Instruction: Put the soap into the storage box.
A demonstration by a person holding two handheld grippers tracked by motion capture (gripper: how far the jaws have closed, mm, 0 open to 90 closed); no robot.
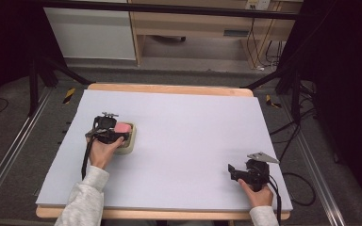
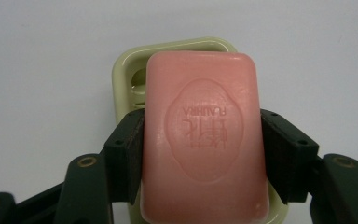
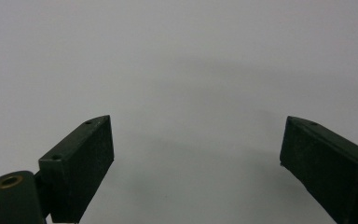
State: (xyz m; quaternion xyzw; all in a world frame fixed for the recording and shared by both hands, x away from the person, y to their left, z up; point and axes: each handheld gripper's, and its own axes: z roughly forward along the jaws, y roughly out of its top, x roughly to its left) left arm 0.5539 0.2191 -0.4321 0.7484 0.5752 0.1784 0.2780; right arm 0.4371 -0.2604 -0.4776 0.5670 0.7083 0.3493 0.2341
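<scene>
Left hand-held gripper (image 1: 118,134): we are seeing its two black jaws pressing on the long sides of the pink soap bar, so it is closing on the bar and gripping it firmly.
Left hand (image 1: 102,151): we are watching it wrapping the gripper's body from behind, with a grey sleeve trailing toward the near edge.
Pink soap bar (image 2: 203,135): it is sitting between the pads (image 2: 131,149) of the left hand-held gripper, its embossed face turning up toward that gripper's camera, its far end sticking out past the jaw tips.
Soap dish (image 2: 121,70): pale green, it is lying directly under the bar and just ahead of the jaws; we cannot tell whether the bar is touching it.
Bench (image 1: 193,122): its pale lilac cover is lying under both grippers.
Right hand-held gripper (image 1: 232,170): its jaws are standing wide apart with nothing between them, only the bare cover beyond.
Right hand (image 1: 257,193): we are seeing it holding that gripper low, well apart from the soap and dish.
</scene>
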